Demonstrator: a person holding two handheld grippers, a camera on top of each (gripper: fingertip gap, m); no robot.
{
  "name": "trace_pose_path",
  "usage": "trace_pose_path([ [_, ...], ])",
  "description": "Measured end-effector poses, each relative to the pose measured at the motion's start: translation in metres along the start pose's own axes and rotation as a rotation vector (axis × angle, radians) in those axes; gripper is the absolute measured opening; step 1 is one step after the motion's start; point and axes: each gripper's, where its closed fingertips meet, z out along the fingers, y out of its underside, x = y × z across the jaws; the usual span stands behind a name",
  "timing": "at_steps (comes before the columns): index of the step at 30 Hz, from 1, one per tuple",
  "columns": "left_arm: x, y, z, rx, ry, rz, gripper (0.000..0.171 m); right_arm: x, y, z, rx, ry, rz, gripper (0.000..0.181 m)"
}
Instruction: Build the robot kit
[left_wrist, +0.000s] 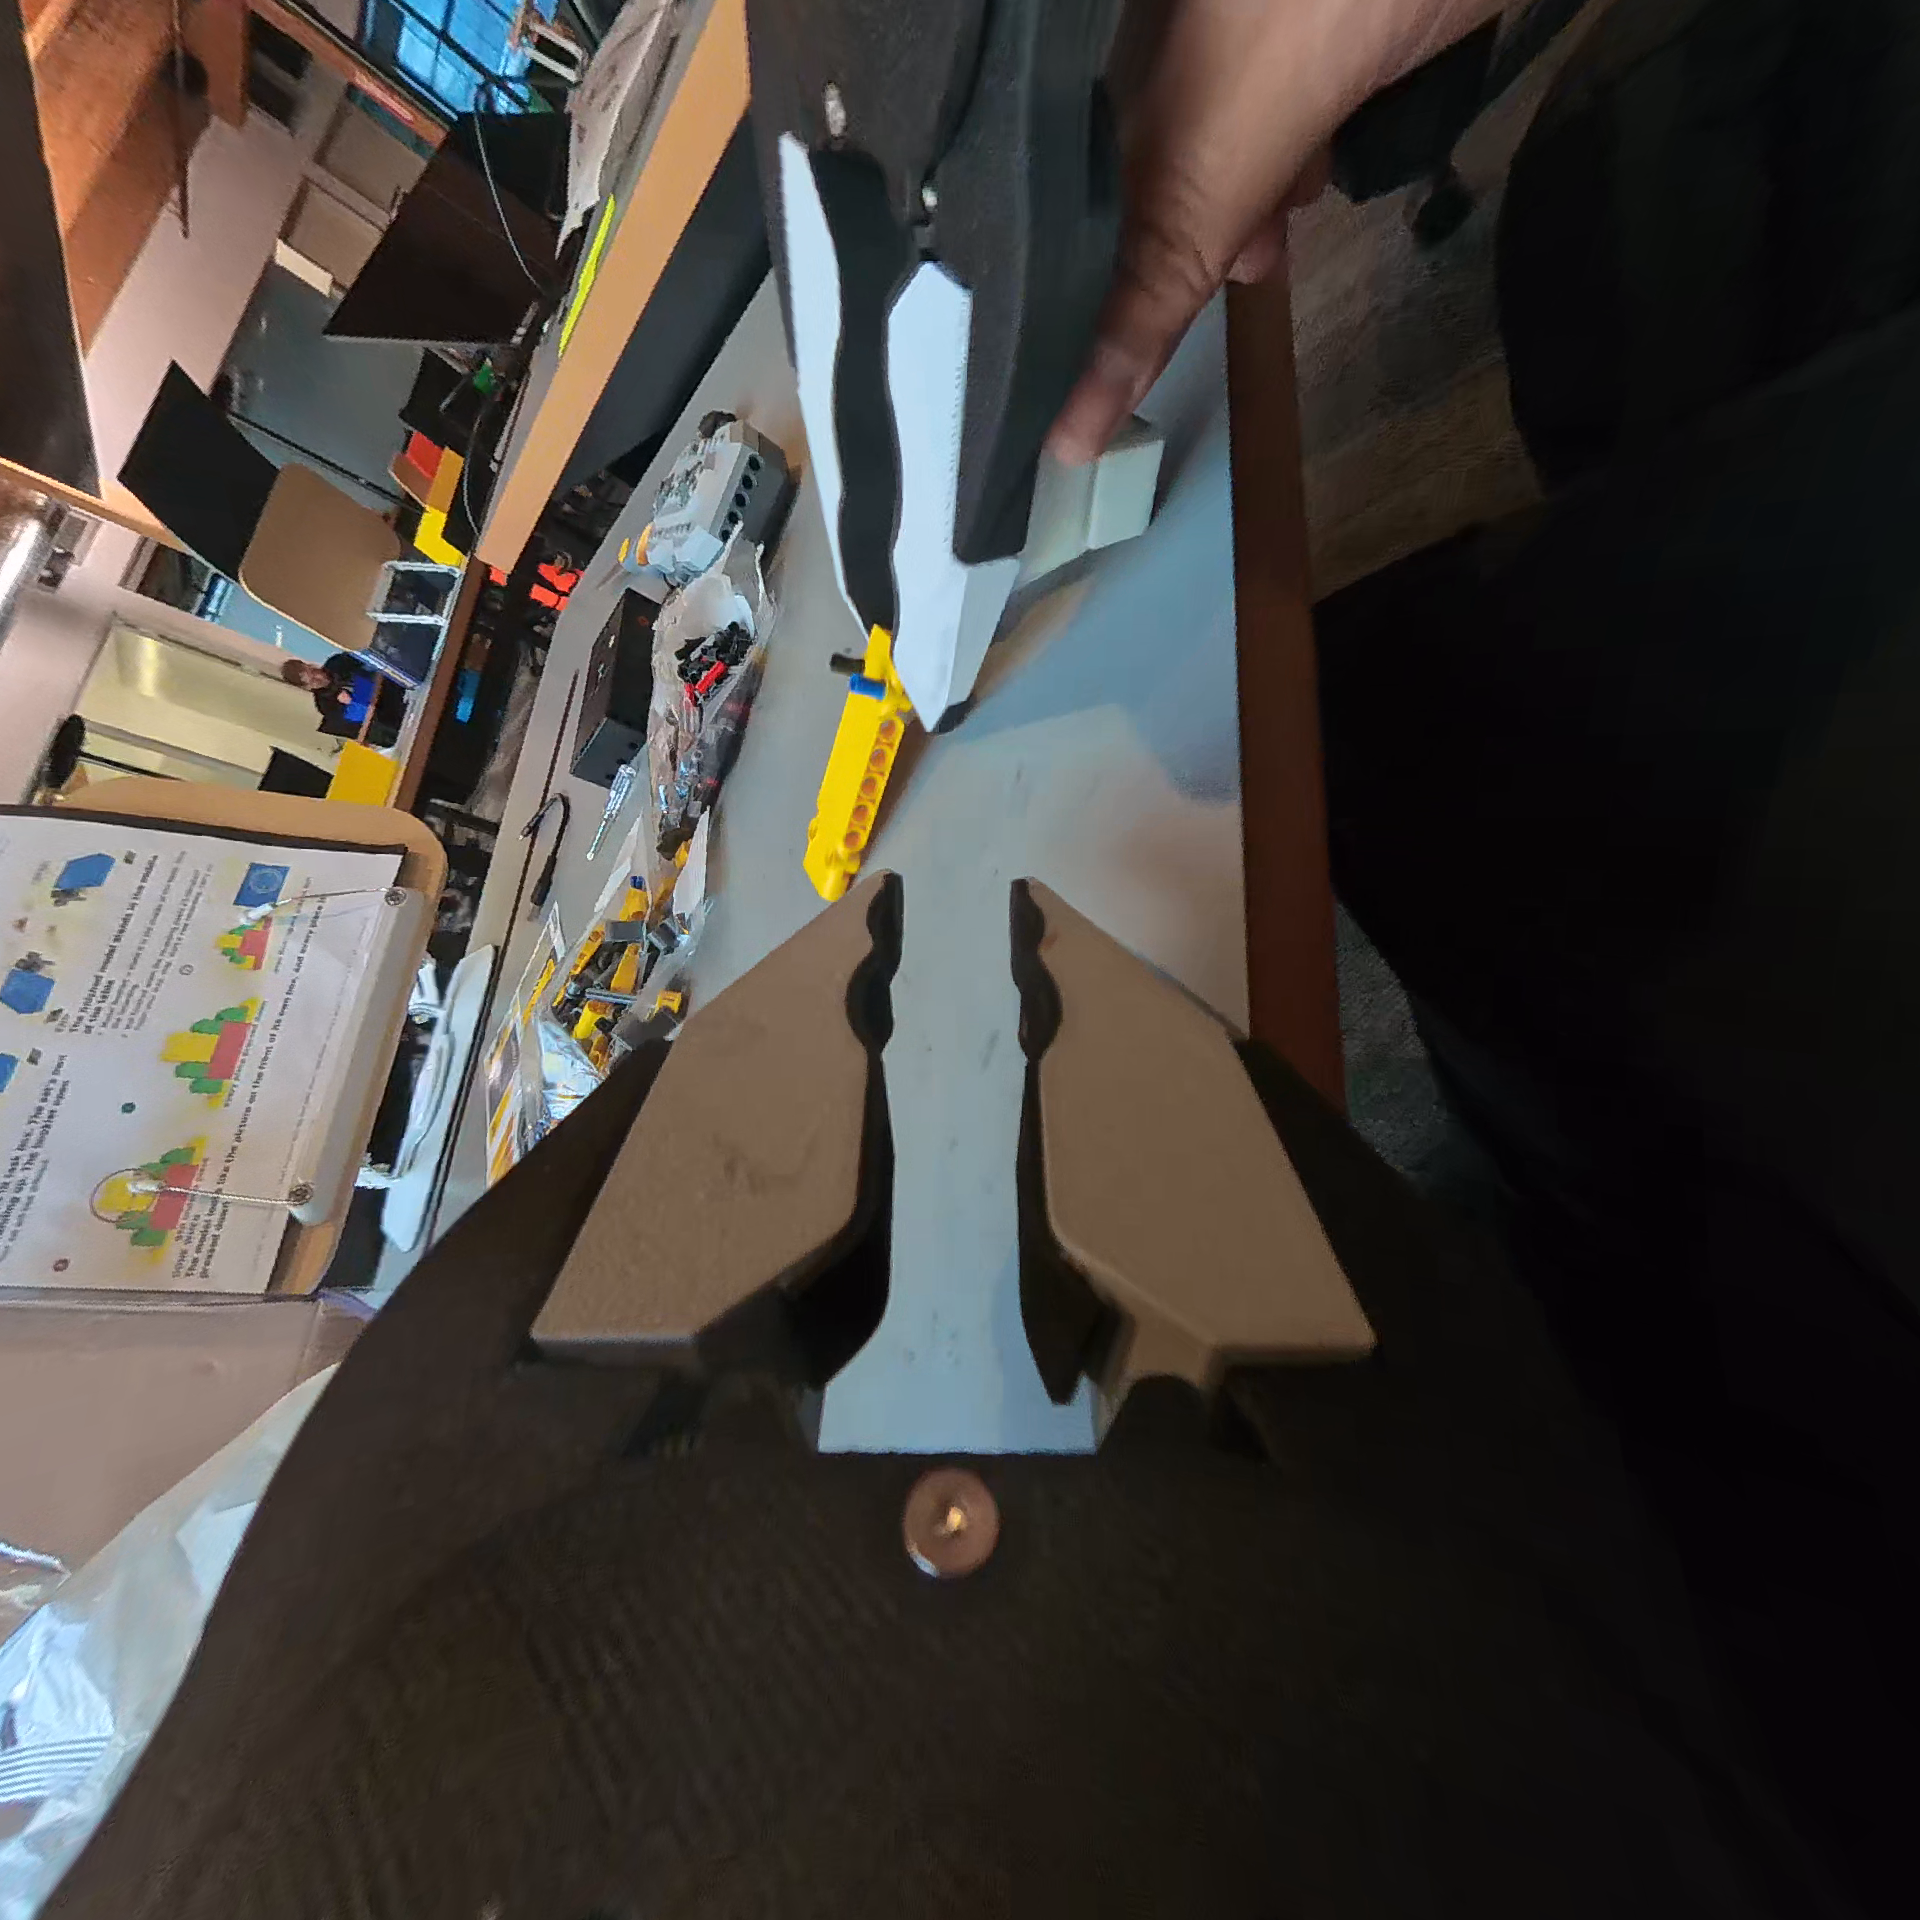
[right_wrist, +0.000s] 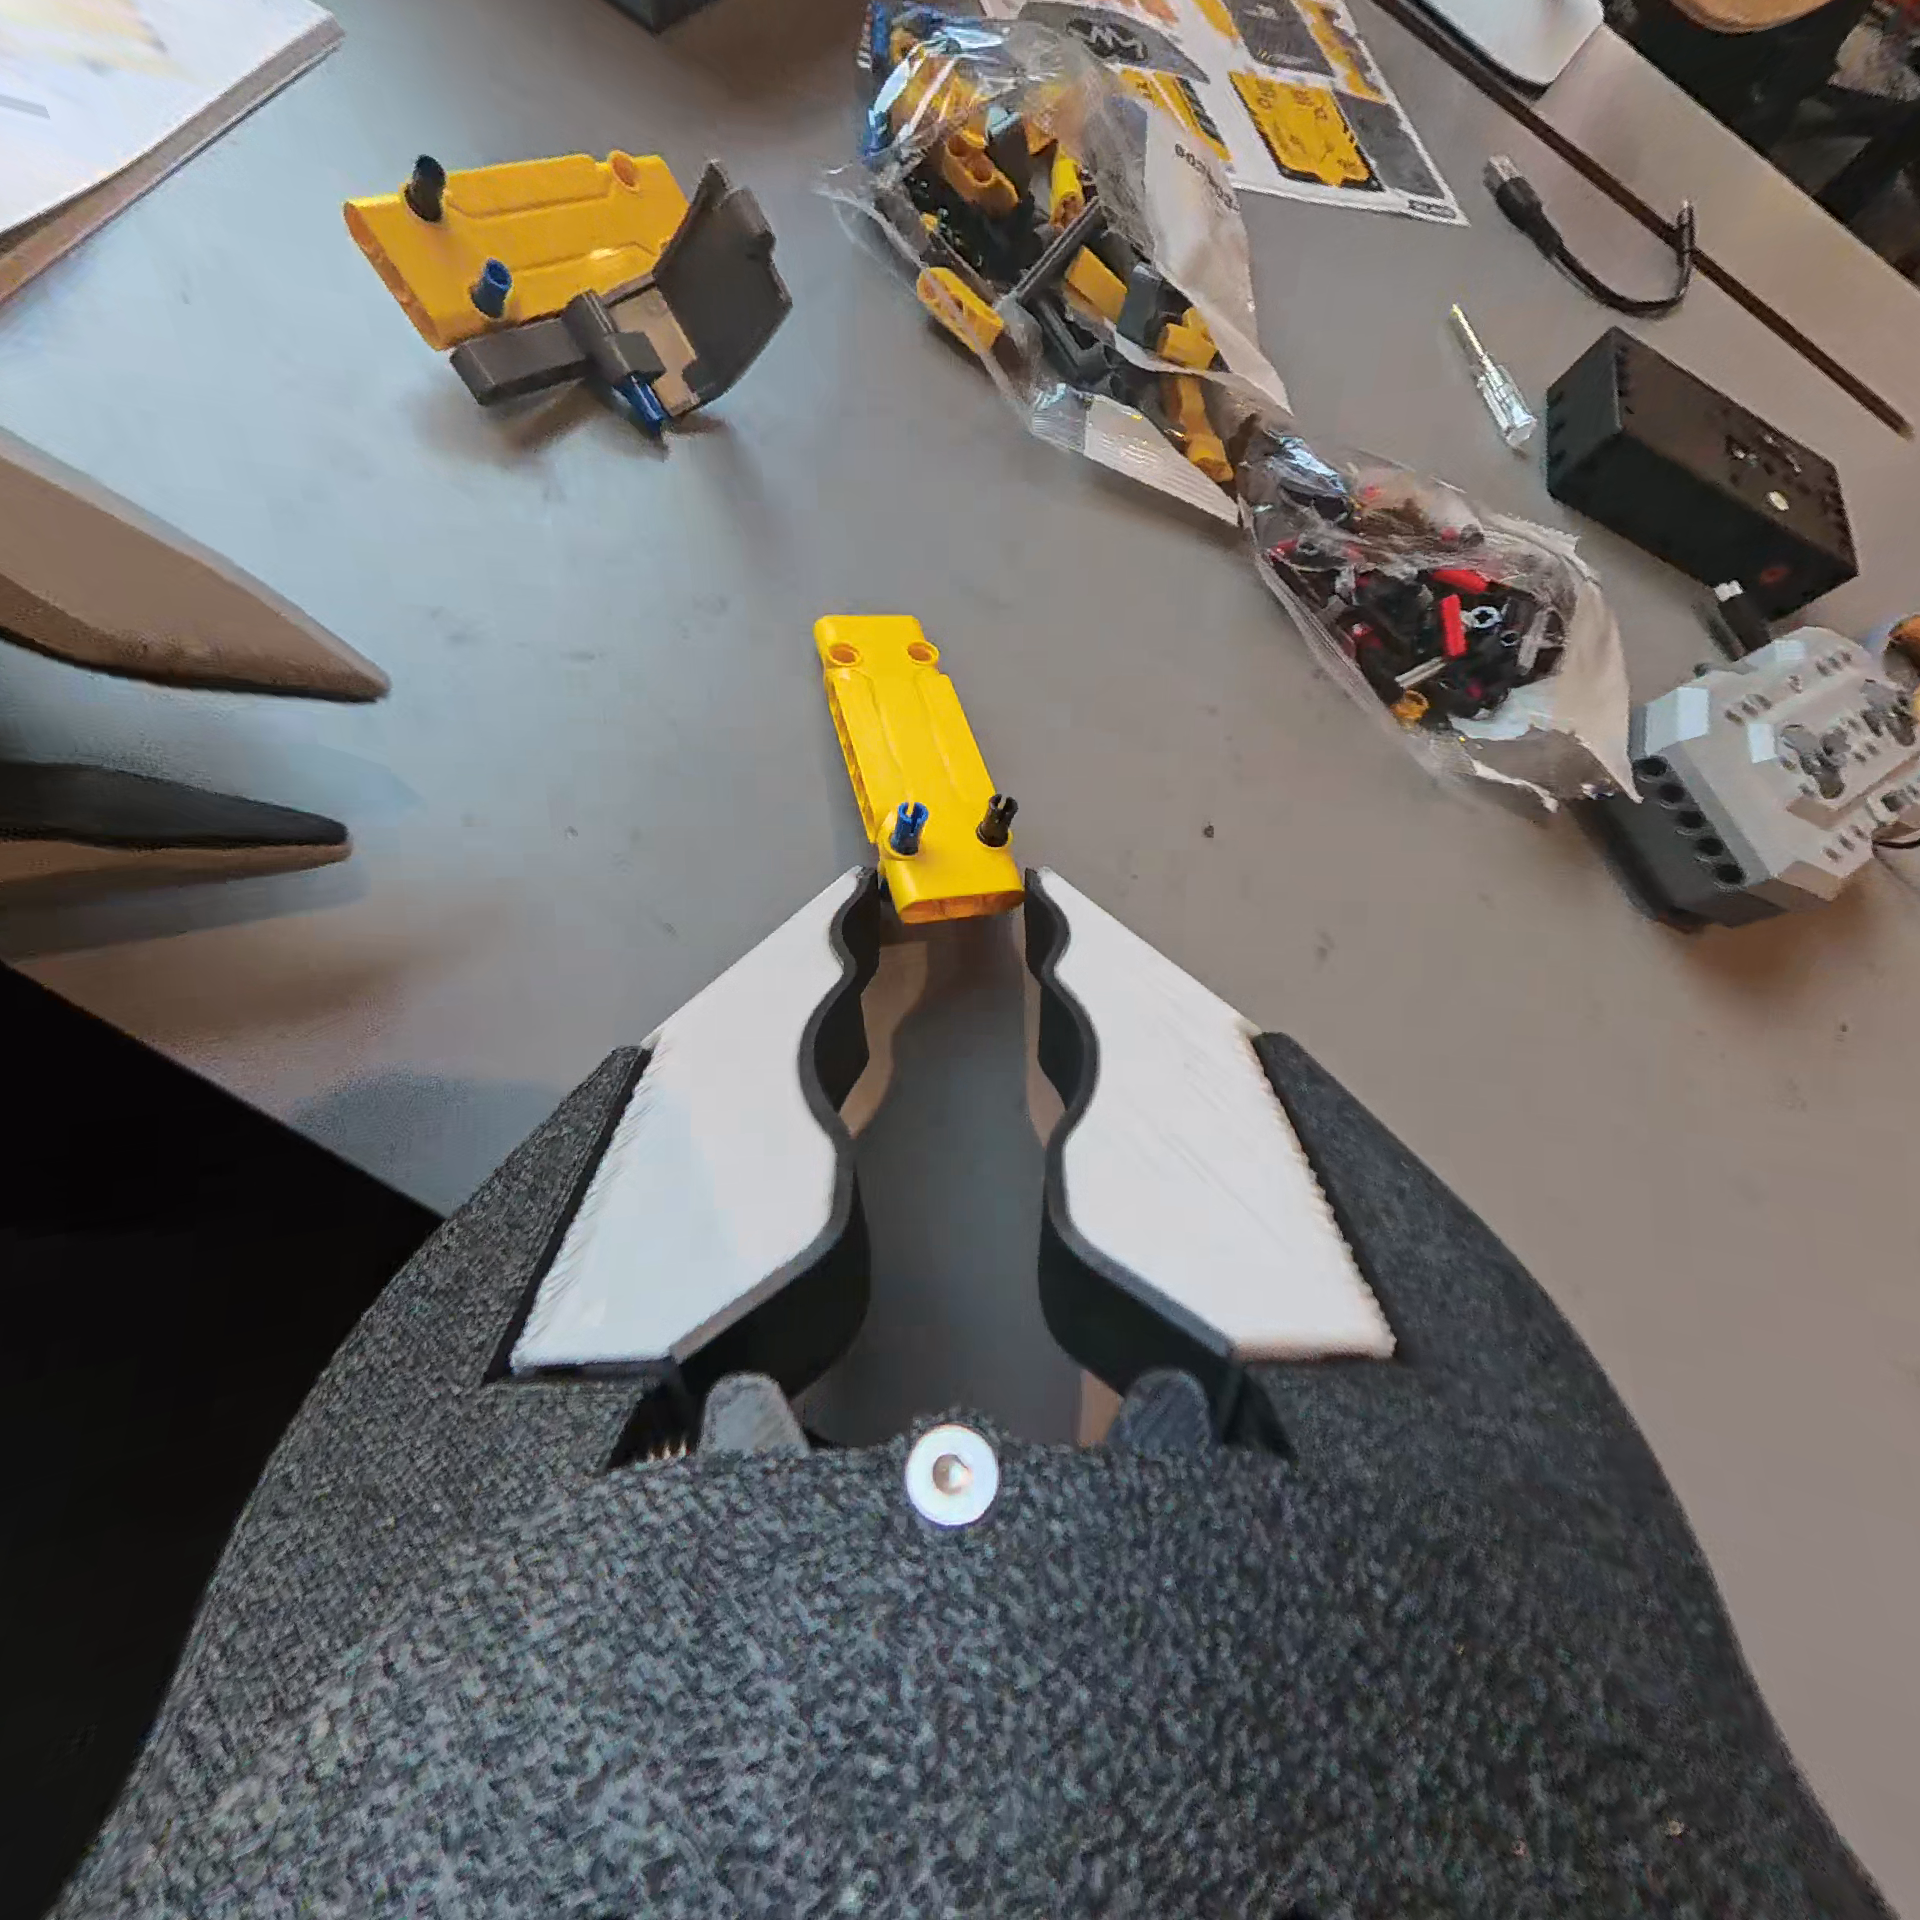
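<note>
Right hand-held gripper (right_wrist: 948, 894) is spread, its tips set at either side of the near end of a yellow panel (right_wrist: 909, 748) lying flat on the grey bench (right_wrist: 623, 644); contact cannot be told. The panel's blue pin (right_wrist: 906, 826) and black pin (right_wrist: 995, 818) stand up just ahead of the tips. Left hand-held gripper (left_wrist: 956, 914) is spread, nothing held, above bare bench beside the panel. Well apart: a yellow-and-grey assembly (right_wrist: 566, 275), bags of parts (right_wrist: 1091, 249), a black box (right_wrist: 1699, 473), a grey motor block (right_wrist: 1777, 769). Nothing is seen blocking the panel.
</note>
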Motion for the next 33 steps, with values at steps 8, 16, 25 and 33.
trace_pose_path([
  [8, -0.003, 0.007, 0.005, -0.059, -0.049, 0.029, 0.012, -0.008, -0.005, 0.000, 0.040, -0.042, 0.014, 0.028],
  [16, -0.011, 0.013, 0.006, -0.084, -0.064, -0.026, 0.015, -0.006, -0.007, 0.000, 0.083, -0.064, 0.051, 0.027],
  [25, -0.018, 0.014, 0.004, -0.069, -0.064, -0.092, 0.015, -0.002, -0.010, 0.004, 0.087, -0.043, 0.082, 0.030],
  [33, -0.025, 0.019, 0.004, -0.079, -0.052, -0.172, 0.016, -0.004, -0.010, 0.001, 0.122, -0.072, 0.078, 0.032],
])
